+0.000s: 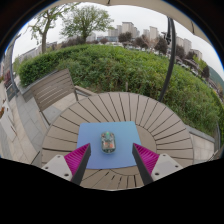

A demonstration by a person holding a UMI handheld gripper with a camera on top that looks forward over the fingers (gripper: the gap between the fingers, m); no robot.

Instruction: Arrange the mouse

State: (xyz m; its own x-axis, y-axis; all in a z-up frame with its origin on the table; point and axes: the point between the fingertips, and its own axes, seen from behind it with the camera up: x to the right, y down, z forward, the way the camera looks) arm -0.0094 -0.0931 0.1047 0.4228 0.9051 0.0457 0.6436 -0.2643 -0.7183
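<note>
A small greenish-grey mouse (108,142) lies on a blue mat (108,144) on a round slatted wooden table (120,110). My gripper (112,160) is open and empty, with its pink pads (77,157) wide apart at the near edge of the mat. The mouse lies just ahead of the fingers, roughly midway between them, and neither finger touches it.
A wooden bench (48,90) stands to the left of the table. A green hedge (120,65) runs behind, with trees and buildings beyond. A dark pole (170,45) rises at the right. Paving (25,130) surrounds the table.
</note>
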